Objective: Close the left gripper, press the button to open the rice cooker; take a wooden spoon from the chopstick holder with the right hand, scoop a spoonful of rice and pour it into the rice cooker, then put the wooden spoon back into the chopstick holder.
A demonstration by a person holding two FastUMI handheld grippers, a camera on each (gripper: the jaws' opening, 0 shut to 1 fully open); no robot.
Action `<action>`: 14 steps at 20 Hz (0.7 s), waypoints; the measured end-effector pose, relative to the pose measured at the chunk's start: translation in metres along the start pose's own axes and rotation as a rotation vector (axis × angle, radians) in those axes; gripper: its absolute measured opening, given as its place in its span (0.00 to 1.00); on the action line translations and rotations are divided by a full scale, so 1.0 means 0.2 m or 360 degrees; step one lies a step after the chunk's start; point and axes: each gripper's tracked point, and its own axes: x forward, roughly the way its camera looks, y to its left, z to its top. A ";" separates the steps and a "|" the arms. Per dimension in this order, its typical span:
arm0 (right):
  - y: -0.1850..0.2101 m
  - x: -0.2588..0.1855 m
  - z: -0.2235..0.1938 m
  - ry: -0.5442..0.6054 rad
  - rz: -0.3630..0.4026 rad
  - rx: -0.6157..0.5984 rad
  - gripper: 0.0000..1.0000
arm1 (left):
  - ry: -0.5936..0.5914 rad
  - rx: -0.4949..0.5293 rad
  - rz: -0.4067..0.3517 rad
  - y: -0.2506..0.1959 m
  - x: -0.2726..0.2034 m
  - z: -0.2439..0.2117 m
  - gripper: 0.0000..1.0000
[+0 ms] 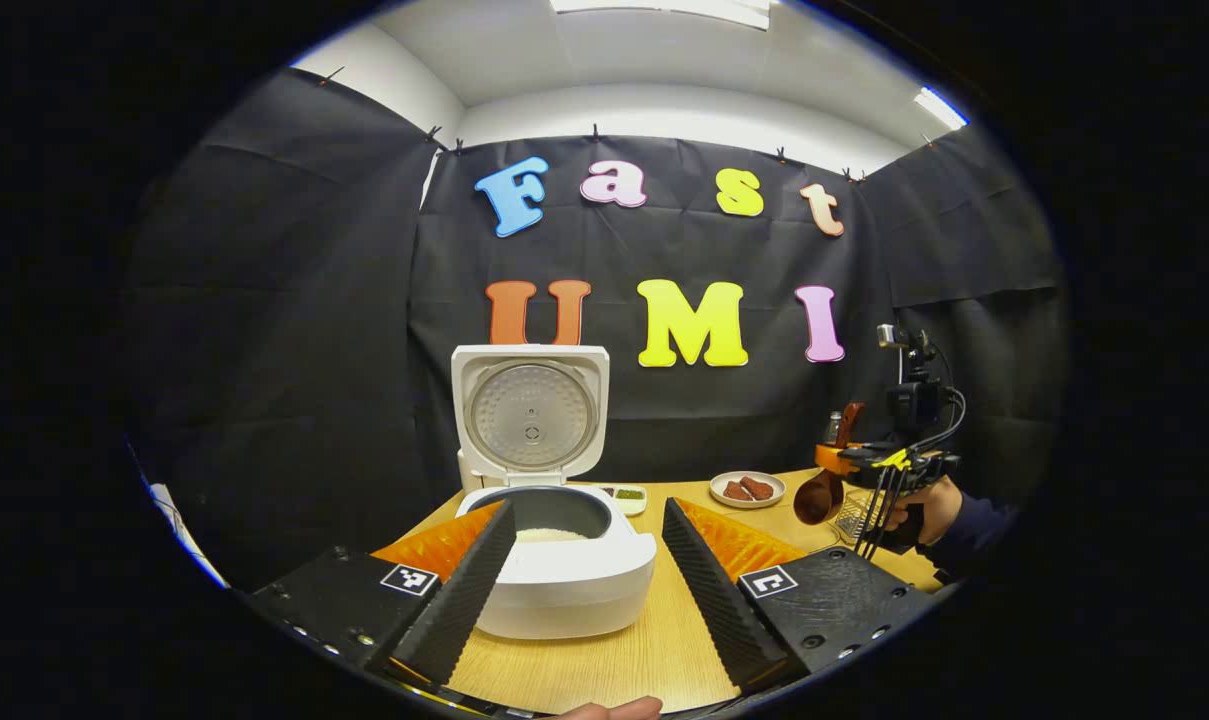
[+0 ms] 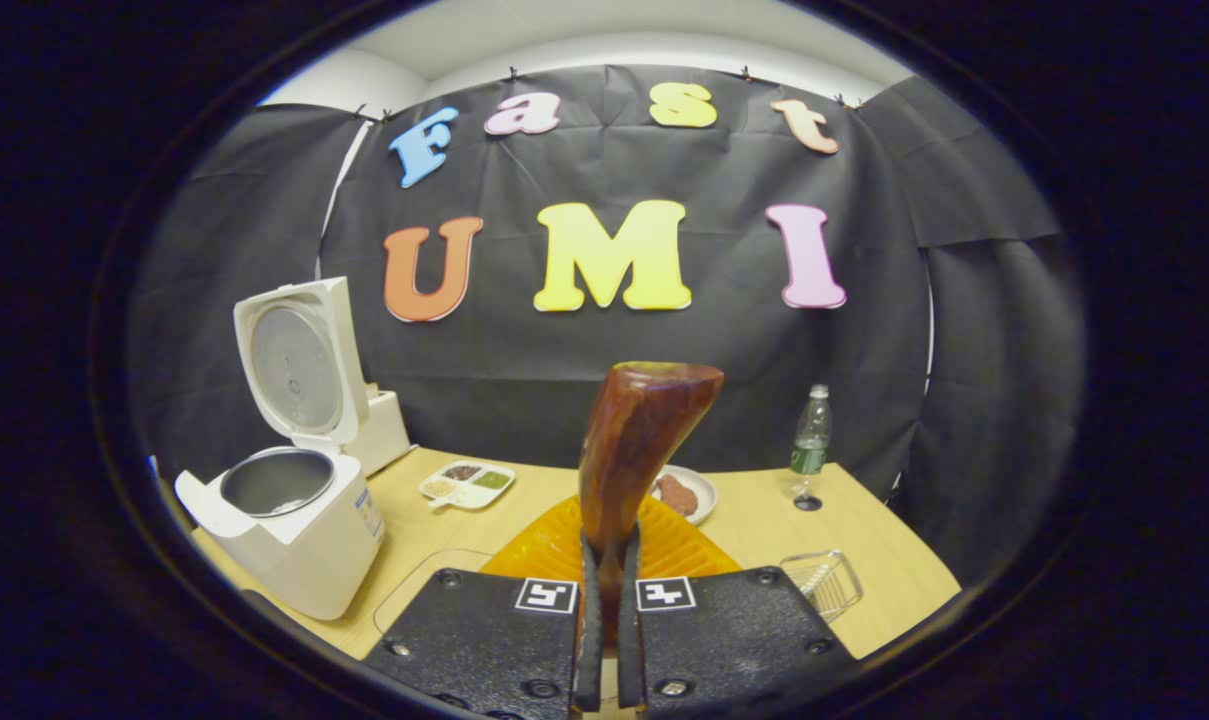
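The white rice cooker [image 1: 564, 590] stands open on the wooden table, its lid [image 1: 530, 415] upright and some white rice in the pot [image 1: 549, 533]. My left gripper [image 1: 588, 505] is open, its fingers on either side of the cooker's front and apart from it. At the right, my right gripper [image 1: 879, 470] holds a brown wooden spoon [image 1: 820, 497] above the table, bowl hanging down. In the right gripper view, my right gripper [image 2: 604, 545] is shut on the spoon's handle [image 2: 639, 440], which rises upright. The open cooker [image 2: 294, 510] sits far left there.
A small divided dish [image 2: 467, 483], a plate [image 2: 699, 485] with reddish pieces and a plastic bottle [image 2: 812, 440] stand toward the back. A wire holder [image 2: 824, 582] sits at the right, and a clear container's rim [image 2: 409, 590] shows under the gripper. A hand [image 1: 929, 510] grips the right handle.
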 end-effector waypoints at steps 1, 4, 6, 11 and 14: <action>0.03 0.03 -0.07 0.0039 0.0014 -0.0007 0.08 | 0.0001 0.0002 0.0008 0.01 0.01 0.00 0.94; 0.08 0.12 -0.26 0.0143 -0.0003 -0.0037 0.08 | 0.0006 -0.0016 0.0018 0.03 0.02 -0.01 0.94; 0.06 0.20 -0.34 0.0182 -0.0084 -0.0046 0.08 | 0.0021 -0.0027 0.0011 0.02 0.03 -0.03 0.94; 0.20 0.26 -0.48 0.0278 -0.0004 0.0041 0.10 | 0.0082 0.0004 0.0068 0.09 0.06 -0.08 0.94; 0.43 0.20 -0.51 0.0374 0.0240 0.0157 0.09 | 0.0093 -0.0016 0.0065 0.09 0.07 -0.10 0.94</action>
